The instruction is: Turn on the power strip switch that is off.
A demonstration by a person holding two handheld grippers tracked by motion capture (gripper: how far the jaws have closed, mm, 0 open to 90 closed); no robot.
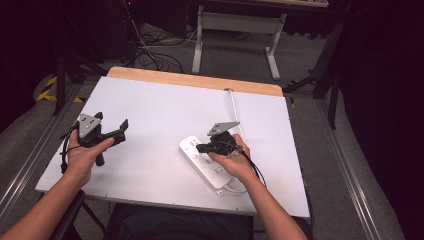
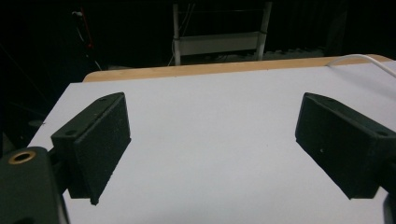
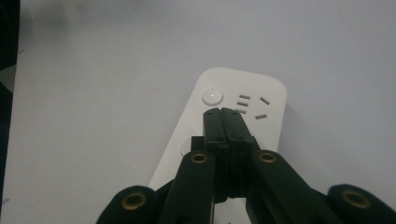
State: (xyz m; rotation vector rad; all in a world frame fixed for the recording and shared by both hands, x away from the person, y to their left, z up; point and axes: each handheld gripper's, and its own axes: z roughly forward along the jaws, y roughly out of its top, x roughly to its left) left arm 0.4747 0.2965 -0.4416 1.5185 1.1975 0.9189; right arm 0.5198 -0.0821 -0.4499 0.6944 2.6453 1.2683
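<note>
high view: white power strip point(image 1: 207, 162) lies diagonal on white table point(image 1: 160, 115), right of centre, its white cord point(image 1: 233, 107) running twd far edge. right gripper point(image 1: 201, 148) directly over strip, jaws pressed together, nothing btwn them; right gripper view puts tips just above strip's socket slots point(image 3: 252, 106), beside round button point(image 3: 212, 96). contact w/ strip: cannot tell. left gripper point(image 1: 111, 125) at table's left, well apart from strip, jaws spread wide, empty, over bare table.

Overhead view; two close jaw-level views

text: none legible | labels: none | numbers: none | signs: none
</note>
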